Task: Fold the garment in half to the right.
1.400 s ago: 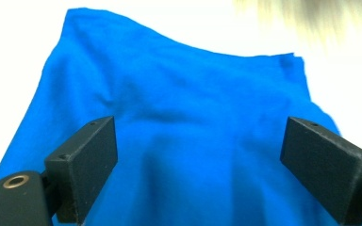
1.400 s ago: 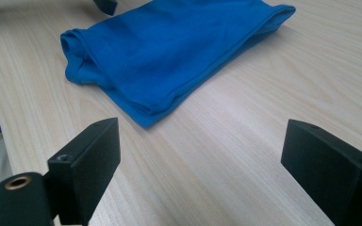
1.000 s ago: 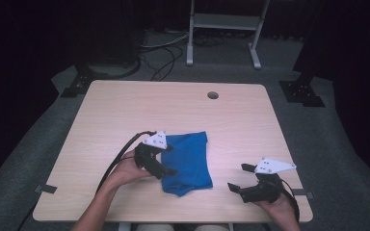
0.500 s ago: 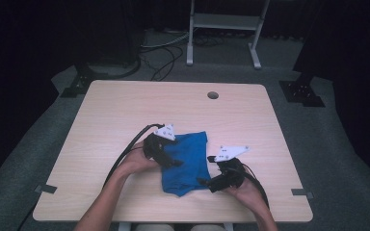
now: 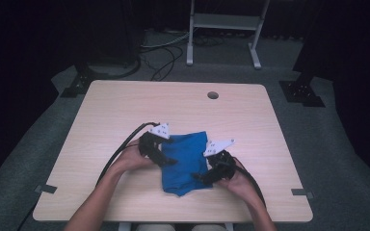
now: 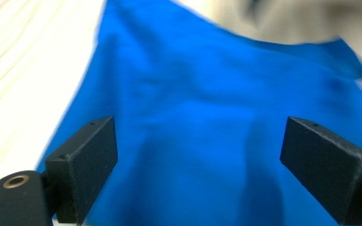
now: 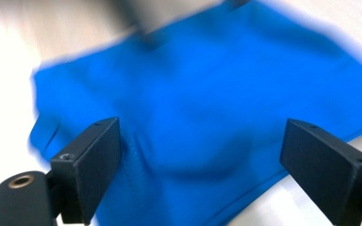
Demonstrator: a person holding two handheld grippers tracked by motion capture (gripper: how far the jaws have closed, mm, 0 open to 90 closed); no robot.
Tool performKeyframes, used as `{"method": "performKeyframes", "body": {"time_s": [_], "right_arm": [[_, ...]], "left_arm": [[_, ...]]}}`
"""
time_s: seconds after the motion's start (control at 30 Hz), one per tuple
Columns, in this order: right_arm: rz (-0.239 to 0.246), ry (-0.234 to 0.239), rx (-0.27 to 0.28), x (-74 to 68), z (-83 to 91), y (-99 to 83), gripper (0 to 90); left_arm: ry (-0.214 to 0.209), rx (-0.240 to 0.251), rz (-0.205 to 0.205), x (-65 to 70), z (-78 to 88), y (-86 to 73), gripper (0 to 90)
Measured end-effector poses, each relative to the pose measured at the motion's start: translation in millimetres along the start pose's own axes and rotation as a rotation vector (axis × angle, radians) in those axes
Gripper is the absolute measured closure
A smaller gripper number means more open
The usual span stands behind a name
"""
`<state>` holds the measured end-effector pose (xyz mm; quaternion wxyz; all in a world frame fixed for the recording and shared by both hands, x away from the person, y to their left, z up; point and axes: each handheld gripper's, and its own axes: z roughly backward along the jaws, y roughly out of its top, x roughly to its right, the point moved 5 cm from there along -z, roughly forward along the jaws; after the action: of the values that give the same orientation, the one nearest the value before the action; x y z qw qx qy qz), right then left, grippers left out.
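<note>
right tool (image 5: 198,177) now at blue cloth (image 5: 185,161)

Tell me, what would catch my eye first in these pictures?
The bright blue cloth would, lying rumpled near the front edge of the pale wooden table. A person's hands flank it, the left gripper at its left edge and the right gripper at its right, both with jaws wide open. Up close, each gripper view shows blue fabric spread between the black jaws.
</note>
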<state>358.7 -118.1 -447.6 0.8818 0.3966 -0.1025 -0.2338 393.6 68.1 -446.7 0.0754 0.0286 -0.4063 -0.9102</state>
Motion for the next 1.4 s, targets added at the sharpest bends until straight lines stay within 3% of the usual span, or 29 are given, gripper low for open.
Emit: {"method": "performKeyframes", "body": {"time_s": [0.1,0.23,0.3,0.4,0.5,0.6,0.67,0.77,0.8,0.9,1.03,1.07,1.17,1.27,1.4], "right_arm": [[-0.014,-0.045,-0.004,15.9,-10.6,15.8,13.4],[-0.014,-0.047,-0.036,22.3,-22.7,24.9,13.5],[-0.020,-0.044,-0.062,27.2,-35.7,28.3,13.4],[0.014,-0.053,-0.142,28.6,-50.0,19.0,13.1],[0.013,-0.046,-0.124,29.3,-48.9,17.9,13.7],[0.004,-0.085,-0.093,30.9,-32.2,21.9,13.7],[-0.003,-0.080,-0.044,26.7,-18.0,21.5,14.5],[0.020,-0.037,-0.052,12.6,-10.4,12.4,14.4],[0.036,-0.001,-0.068,4.0,-12.8,7.0,14.5],[0.047,0.026,-0.101,-5.3,-18.6,-2.4,14.4],[0.027,0.035,-0.083,-9.5,-18.8,-10.7,14.5],[0.019,0.042,-0.078,-9.8,-17.3,-11.4,14.4],[0.007,0.032,-0.038,-6.9,1.0,-13.9,14.0],[-0.024,0.017,0.005,-2.8,26.5,-21.8,13.1],[-0.057,-0.008,0.049,-0.3,58.4,-36.9,13.1]], "left_arm": [[-0.031,-0.022,-0.037,19.8,-3.6,-6.6,11.3],[-0.046,-0.077,-0.069,30.5,-14.1,-15.7,11.3],[-0.037,-0.078,-0.081,31.2,-16.5,-21.0,11.3],[-0.048,-0.073,-0.074,29.9,-14.0,-22.8,11.4],[-0.021,-0.046,-0.077,22.8,-9.6,-19.5,11.3],[0.013,0.001,-0.051,6.9,-6.2,-11.1,11.3],[0.028,-0.007,-0.038,-4.4,-6.4,-9.1,11.3],[0.045,-0.027,-0.012,-19.2,-7.7,-12.6,11.3],[0.045,-0.067,0.006,-26.8,-9.9,-19.5,11.3],[0.044,-0.048,0.027,-31.6,-9.7,-24.7,11.4],[0.064,-0.038,0.058,-34.5,-5.3,-22.1,11.3],[0.037,-0.001,0.078,-31.3,-4.3,-15.7,11.3],[-0.008,0.031,0.046,-16.7,-11.0,-0.4,11.3],[-0.046,0.015,-0.009,-1.8,-24.8,12.8,11.3],[-0.049,-0.076,-0.067,5.8,-48.2,14.7,11.3]]}}
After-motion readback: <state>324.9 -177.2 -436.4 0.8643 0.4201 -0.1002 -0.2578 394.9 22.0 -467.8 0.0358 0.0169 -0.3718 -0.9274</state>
